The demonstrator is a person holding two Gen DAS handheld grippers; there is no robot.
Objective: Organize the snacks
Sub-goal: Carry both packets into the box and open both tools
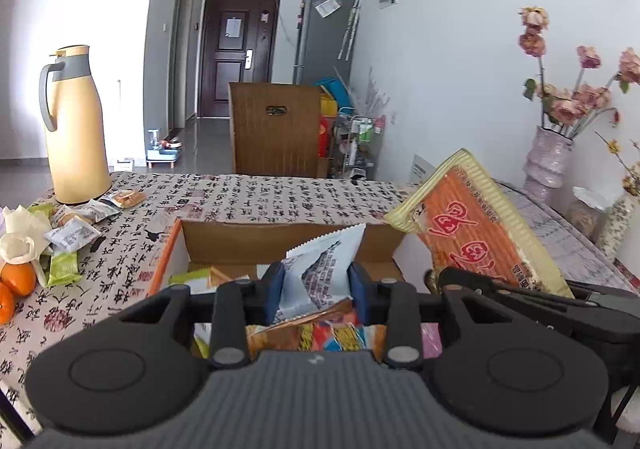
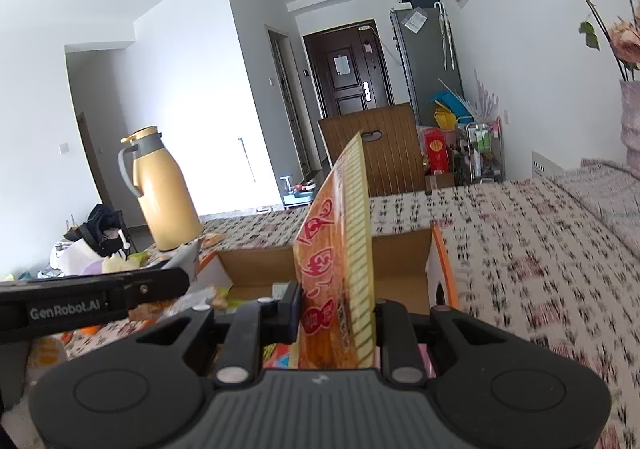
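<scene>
My left gripper (image 1: pixel 318 283) is shut on a small white snack packet (image 1: pixel 320 269) and holds it over the open cardboard box (image 1: pixel 280 237), which holds several colourful packets. My right gripper (image 2: pixel 338 309) is shut on a large orange and yellow snack bag (image 2: pixel 340 249), held upright over the same box (image 2: pixel 400 253). That bag also shows at the right in the left wrist view (image 1: pixel 476 229). The left gripper's arm (image 2: pixel 92 301) shows at the left in the right wrist view.
A yellow thermos jug (image 1: pixel 74 129) stands at the table's far left. Loose snack packets (image 1: pixel 76 233), tissue and oranges (image 1: pixel 18 279) lie on the patterned tablecloth at left. A vase of dried flowers (image 1: pixel 548 161) stands at the right. A wooden chair back (image 1: pixel 276 129) is beyond the table.
</scene>
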